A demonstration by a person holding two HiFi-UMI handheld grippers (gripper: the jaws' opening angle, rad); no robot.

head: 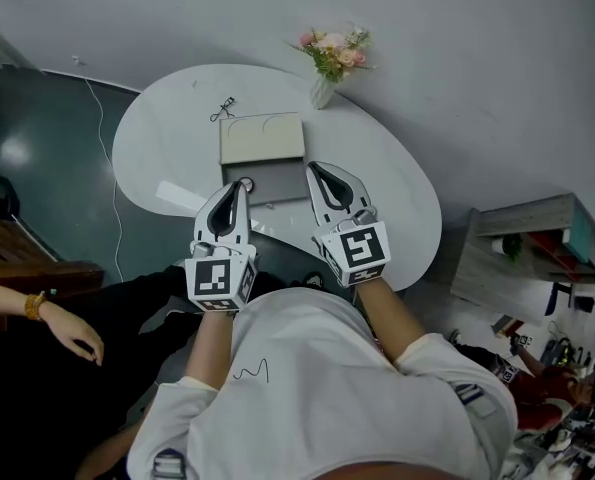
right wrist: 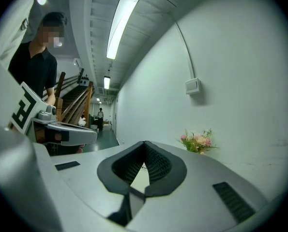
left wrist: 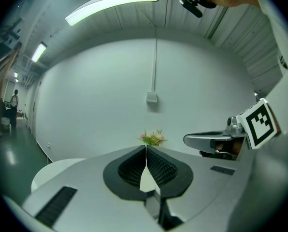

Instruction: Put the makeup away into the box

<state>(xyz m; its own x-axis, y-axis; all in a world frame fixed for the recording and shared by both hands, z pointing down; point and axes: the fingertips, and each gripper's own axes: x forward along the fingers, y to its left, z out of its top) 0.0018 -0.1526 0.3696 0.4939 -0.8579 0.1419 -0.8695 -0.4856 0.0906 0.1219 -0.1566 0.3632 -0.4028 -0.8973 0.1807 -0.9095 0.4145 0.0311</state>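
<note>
From the head view, your left gripper (head: 239, 188) and right gripper (head: 315, 168) hover side by side over the near edge of the white desk (head: 167, 148). Both point away from you, with the box (head: 262, 138) just beyond and between them. An eyelash curler (head: 223, 109), the one makeup piece I can make out, lies aslant on the desk past the box's far left corner. Your left hand is the nearer.

In the left gripper view, the fingers (left wrist: 129, 168) meet at their tips with nothing between them. Only the flowers (left wrist: 152, 138) show ahead.

In the right gripper view, the fingers are likewise together and empty. Whichever hand reaches will need to open first.
</note>
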